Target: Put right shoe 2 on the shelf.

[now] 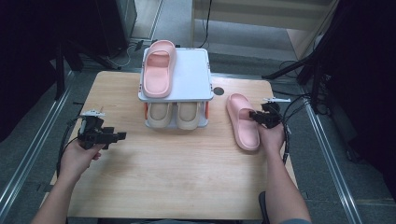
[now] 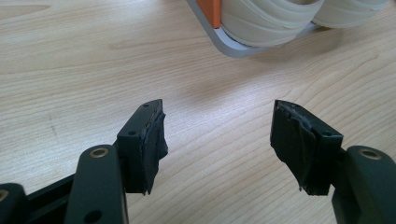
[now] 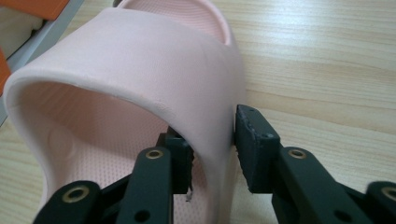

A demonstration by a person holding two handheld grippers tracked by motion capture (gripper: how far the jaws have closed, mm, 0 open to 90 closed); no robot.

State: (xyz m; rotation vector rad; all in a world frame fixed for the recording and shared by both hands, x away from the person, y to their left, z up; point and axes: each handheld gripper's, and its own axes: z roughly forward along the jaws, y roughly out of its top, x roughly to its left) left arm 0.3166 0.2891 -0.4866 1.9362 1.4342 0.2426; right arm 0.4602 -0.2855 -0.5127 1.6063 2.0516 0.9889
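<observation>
Now my right gripper (image 3: 212, 154) pinches the soft pink rubber slipper's (image 1: 243, 120) strap at middle right; it might slip out. My left gripper (image 2: 217, 144) waits open.

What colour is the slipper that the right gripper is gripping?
Pale pink; the slipper shows best in the right gripper view.

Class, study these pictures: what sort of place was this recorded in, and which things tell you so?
Probably a lab or test workspace rather than a home. A bare wooden table stands between metal floor rails, with dark equipment stands and loose cables behind it. A person works with a handheld left claw and right claw beside a small shoe rack.
</observation>
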